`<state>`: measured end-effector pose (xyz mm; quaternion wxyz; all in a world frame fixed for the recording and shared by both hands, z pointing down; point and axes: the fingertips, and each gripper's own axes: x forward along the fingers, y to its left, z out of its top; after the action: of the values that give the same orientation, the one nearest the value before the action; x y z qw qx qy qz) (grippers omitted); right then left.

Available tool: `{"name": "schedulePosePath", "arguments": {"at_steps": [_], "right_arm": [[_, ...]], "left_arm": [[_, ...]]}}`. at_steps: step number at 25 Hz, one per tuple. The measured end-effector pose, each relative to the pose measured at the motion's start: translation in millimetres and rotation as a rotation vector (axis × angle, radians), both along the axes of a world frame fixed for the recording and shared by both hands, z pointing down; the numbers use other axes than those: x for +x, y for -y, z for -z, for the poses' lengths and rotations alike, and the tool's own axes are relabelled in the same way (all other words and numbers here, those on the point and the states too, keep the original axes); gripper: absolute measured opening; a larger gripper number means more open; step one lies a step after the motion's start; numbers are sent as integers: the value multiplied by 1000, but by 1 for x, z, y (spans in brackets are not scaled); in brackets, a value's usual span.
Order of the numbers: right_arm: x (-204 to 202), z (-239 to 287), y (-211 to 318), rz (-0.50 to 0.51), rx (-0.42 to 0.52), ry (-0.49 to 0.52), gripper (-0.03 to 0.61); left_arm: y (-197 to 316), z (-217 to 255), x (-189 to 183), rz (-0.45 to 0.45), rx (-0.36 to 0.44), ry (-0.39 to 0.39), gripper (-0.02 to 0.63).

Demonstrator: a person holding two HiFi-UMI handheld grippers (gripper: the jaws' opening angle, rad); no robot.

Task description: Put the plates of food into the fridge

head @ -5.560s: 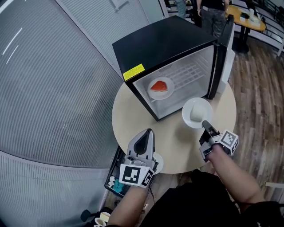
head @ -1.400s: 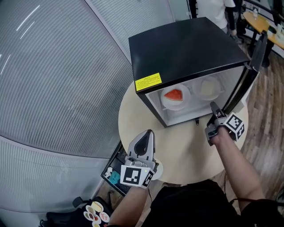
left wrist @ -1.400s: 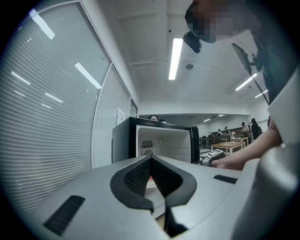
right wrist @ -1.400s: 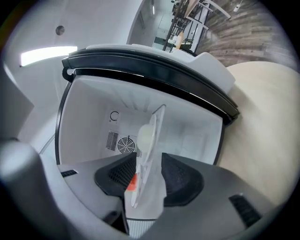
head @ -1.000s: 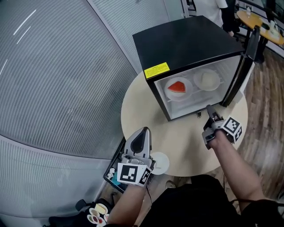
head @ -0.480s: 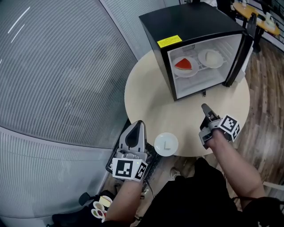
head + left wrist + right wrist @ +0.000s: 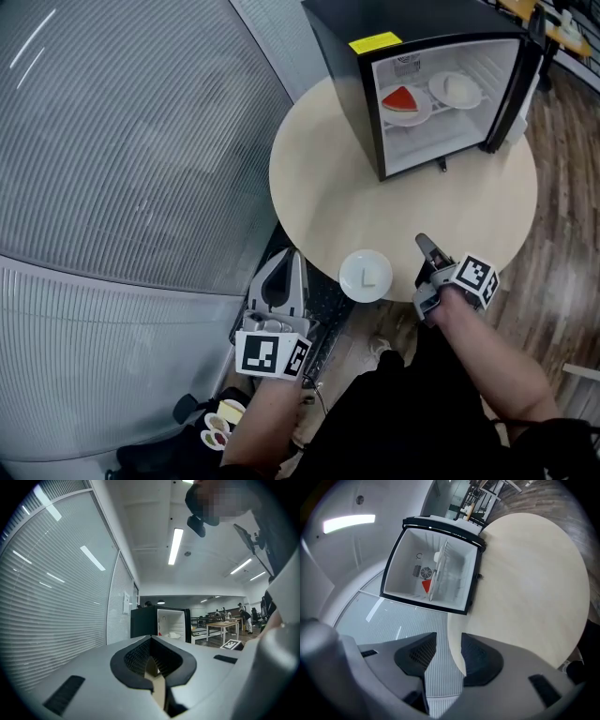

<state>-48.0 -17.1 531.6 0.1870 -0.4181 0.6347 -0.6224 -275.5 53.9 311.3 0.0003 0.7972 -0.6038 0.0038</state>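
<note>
- The last plate (image 7: 365, 276) sits at the near edge of the round bench (image 7: 441, 202), between the two tools, with a small pale piece of food on it. The red-food plate (image 7: 403, 99) and the white-food plate (image 7: 456, 88) already rest on the shelf of the open fridge (image 7: 339, 56).
- The last plate looks like a small, stiff, glazed dish: light, slippery and breakable, and its food may slide if it tips. I judge the best hold is a pinch on the rim nearest the person, keeping it level.
- The right tool (image 7: 424, 246) is spread, with nothing between its jaws. The left tool (image 7: 284, 261) is pressed together and empty, just off the bench's edge.
- Only the head view shows the last plate. The right gripper view alone shows the fridge's wire shelf and back wall up close. The left gripper view has the fridge far off.
</note>
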Motion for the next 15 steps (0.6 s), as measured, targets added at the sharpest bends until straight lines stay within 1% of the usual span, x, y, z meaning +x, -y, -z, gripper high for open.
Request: {"name": "schedulePosePath", "arguments": {"at_steps": [3,9,12,15], "right_arm": [[-14,-14,-24,30,-29,-1,167],[-43,-49,-76,132,-78,-38,167],[-61,-68,-101,164,-128,-12,167],[-74,-88,-119,193,-164,-10,167]], "left_arm": [[-8,-8,-6,3,-5,-3,5],[-23,-26,-15,15,-23,-1,6],[-29,-36,-19,19,-36,10,5],[-30,-45,-23,22,-51,17,5]]}}
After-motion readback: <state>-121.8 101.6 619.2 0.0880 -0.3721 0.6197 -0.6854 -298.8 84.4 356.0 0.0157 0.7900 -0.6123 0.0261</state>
